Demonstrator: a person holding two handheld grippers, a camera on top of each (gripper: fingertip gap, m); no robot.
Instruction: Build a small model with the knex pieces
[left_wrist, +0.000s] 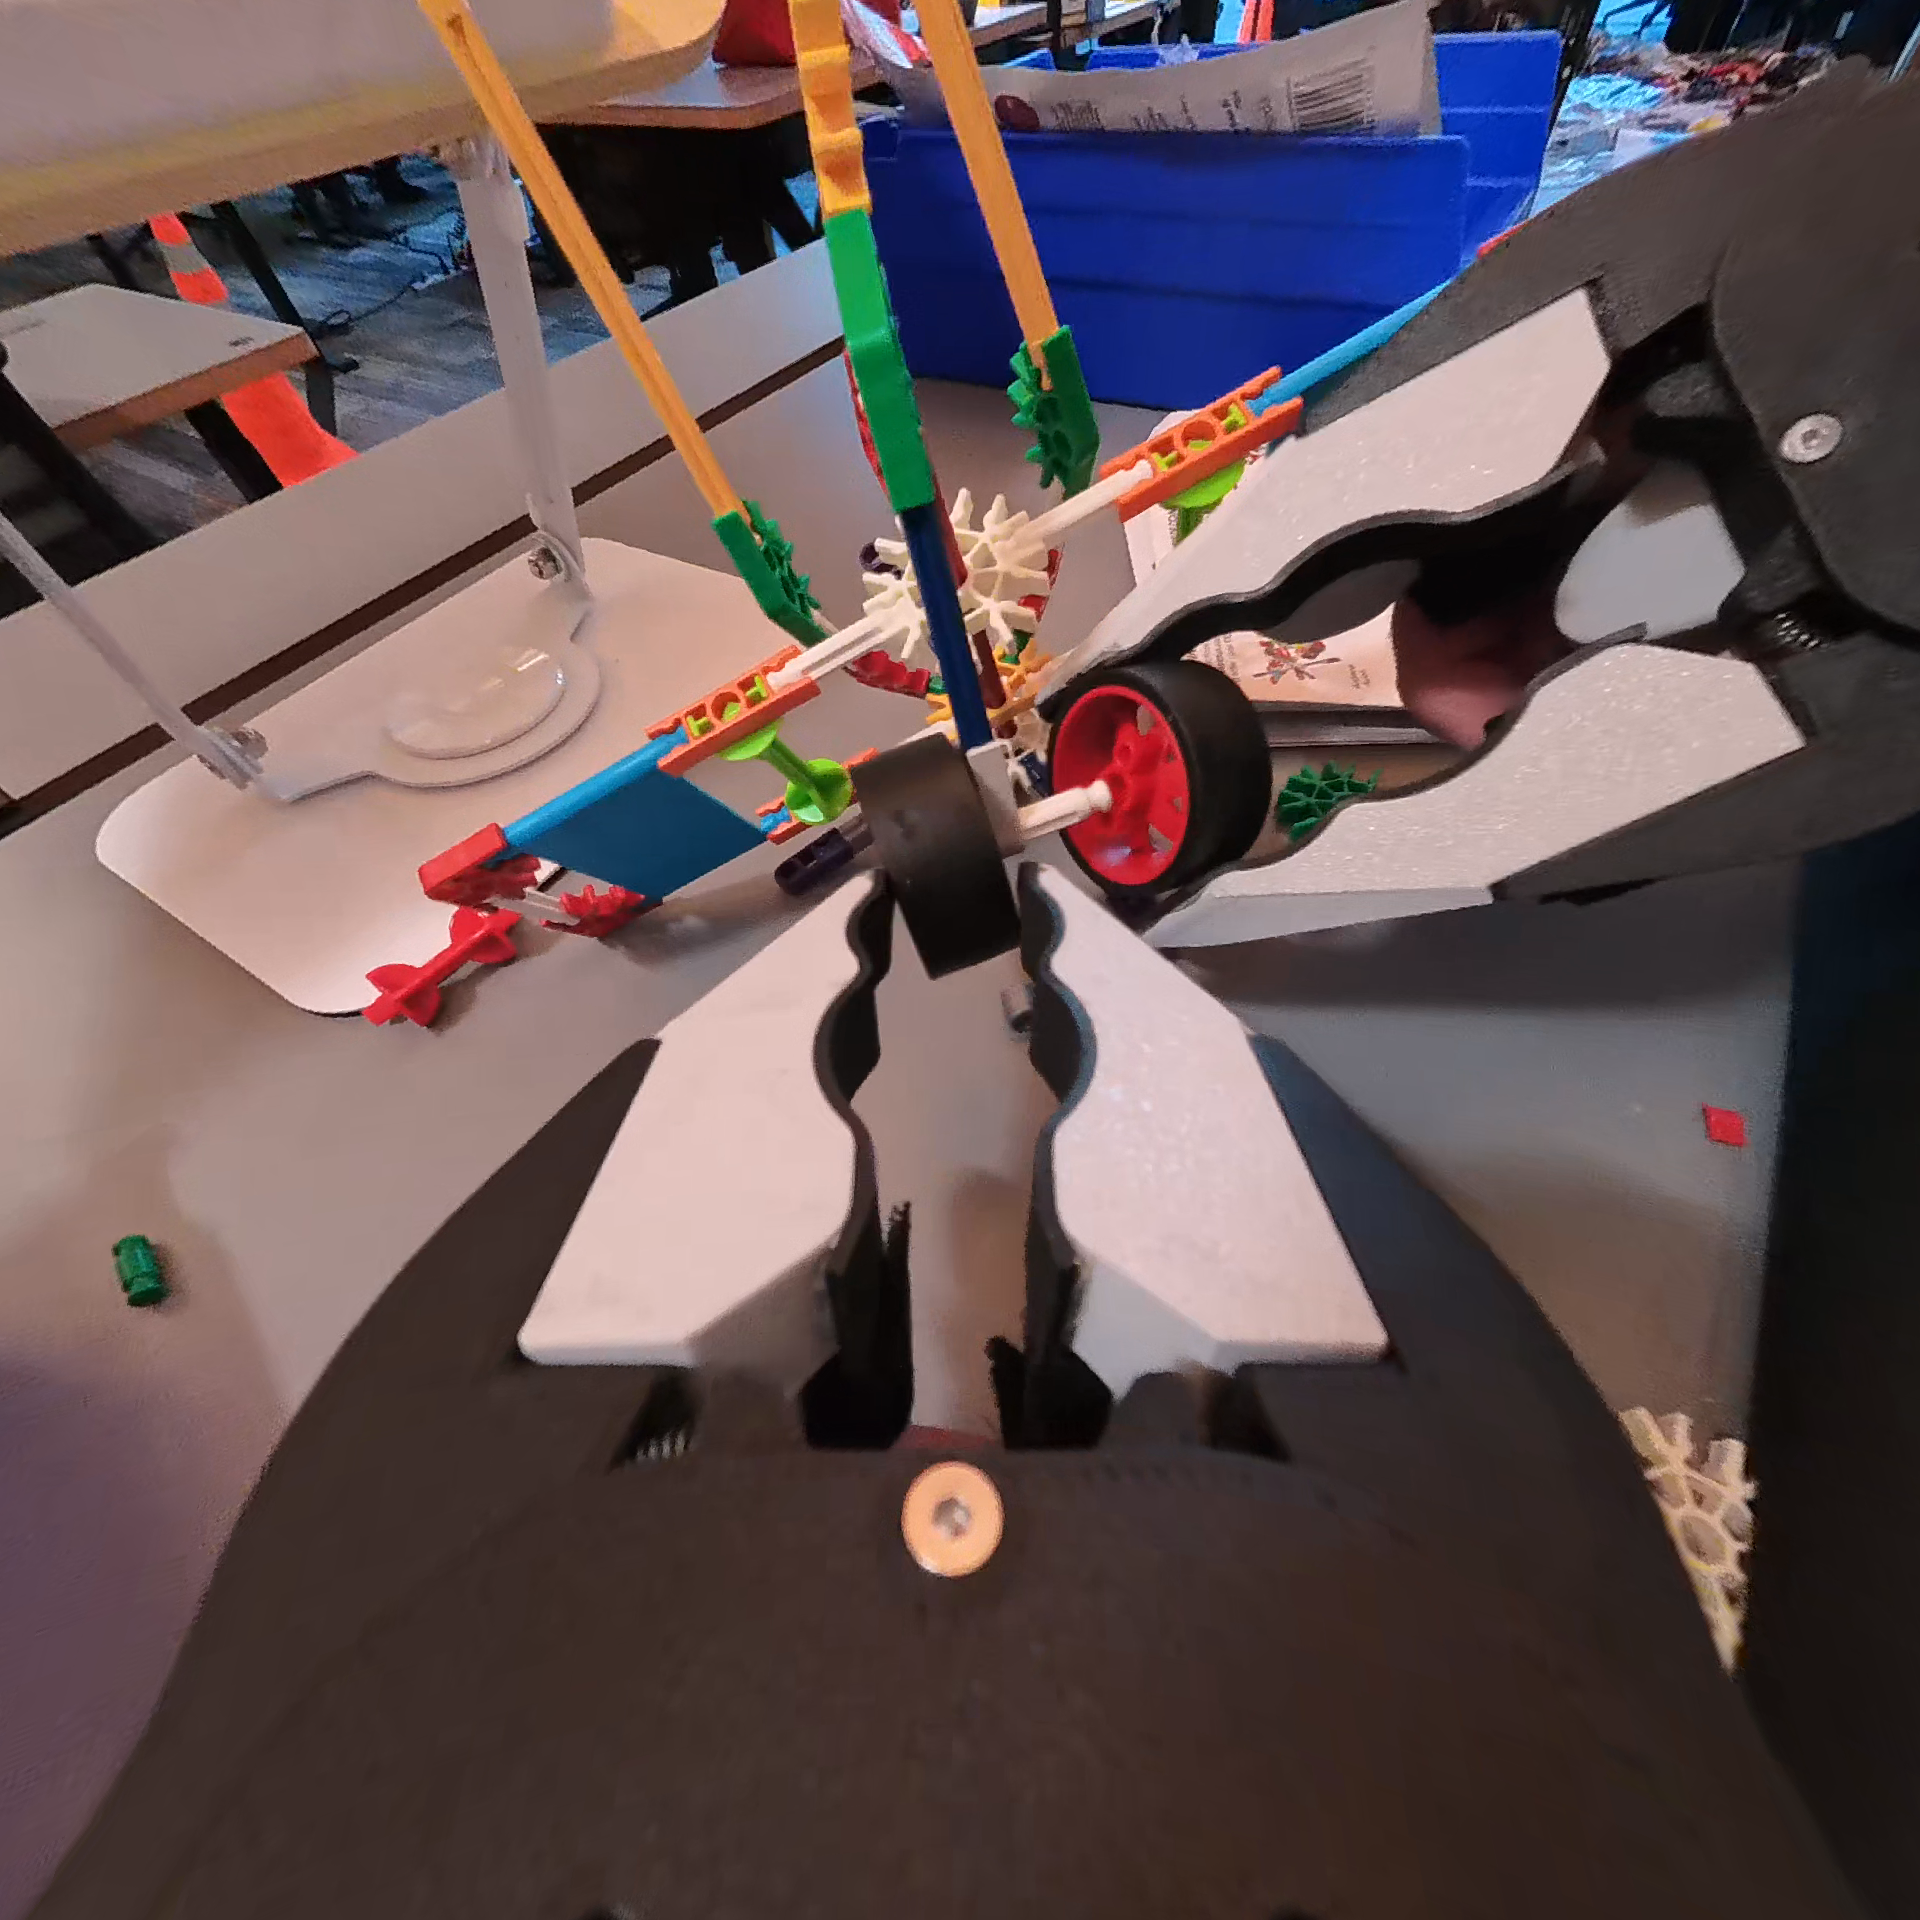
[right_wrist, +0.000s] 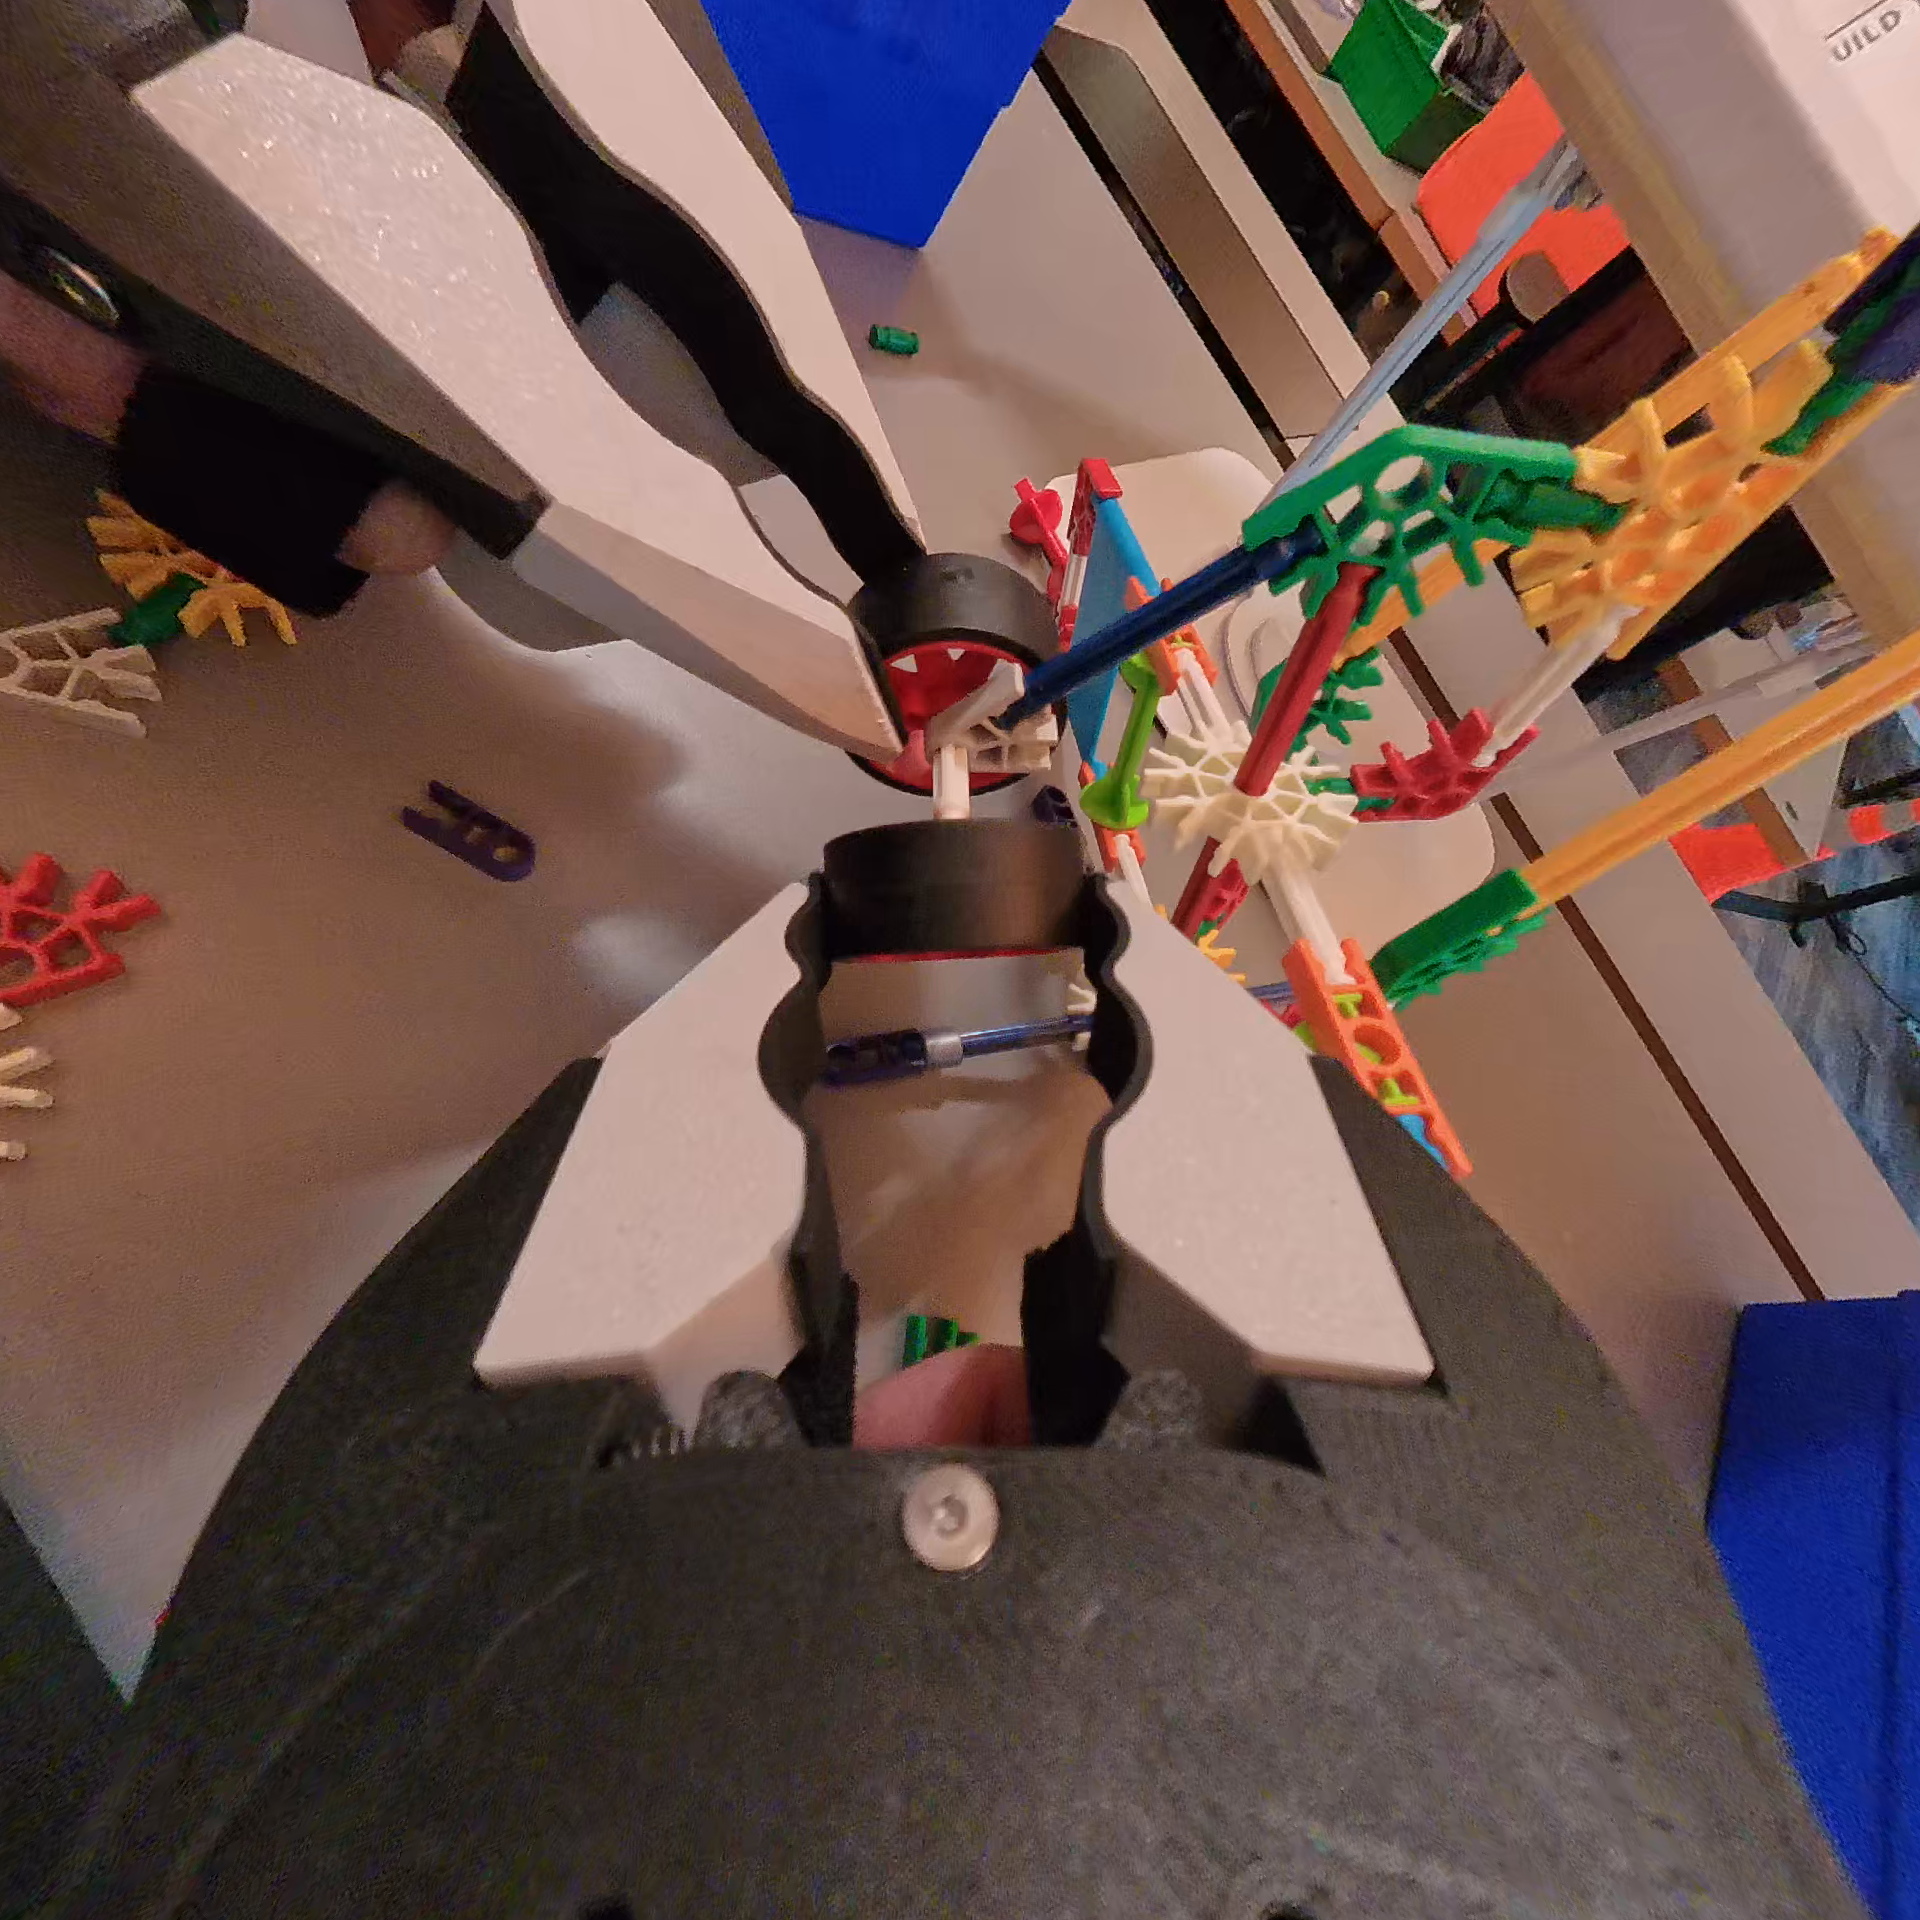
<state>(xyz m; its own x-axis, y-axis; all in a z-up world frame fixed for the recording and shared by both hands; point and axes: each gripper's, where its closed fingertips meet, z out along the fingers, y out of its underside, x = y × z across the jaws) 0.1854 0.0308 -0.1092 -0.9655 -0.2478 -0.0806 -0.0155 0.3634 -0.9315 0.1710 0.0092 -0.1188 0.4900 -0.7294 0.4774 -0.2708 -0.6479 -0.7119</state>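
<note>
A toy model of coloured plastic rods and connectors (left_wrist: 987, 582) stands on the grey table (left_wrist: 312, 1143), with yellow rods rising from it and a blue panel (left_wrist: 634, 821) at its left. It has two black wheels on a white axle (left_wrist: 1060, 810). My left gripper (left_wrist: 951, 883) is shut on the near wheel (left_wrist: 935, 831), seen edge-on. My right gripper (left_wrist: 1122, 810) comes in from the right and is shut on the red-hubbed wheel (left_wrist: 1153, 779). In the right wrist view my right gripper (right_wrist: 951, 894) clamps its wheel (right_wrist: 951, 873); the left gripper (right_wrist: 904, 644) holds the far wheel (right_wrist: 956, 623).
A white stand base (left_wrist: 416, 727) lies under the model's left side. A blue bin (left_wrist: 1195, 229) stands behind and a booklet (left_wrist: 1309, 665) lies at the right. Loose pieces lie about: a green one (left_wrist: 138, 1270), a red one (left_wrist: 442, 966), a purple connector (right_wrist: 473, 831), a red connector (right_wrist: 62, 925). Only a small space, under 4 cm, lies between the two pairs of fingers. About 7 centimetres separates my right fingertips from the purple connector (right_wrist: 473, 831).
</note>
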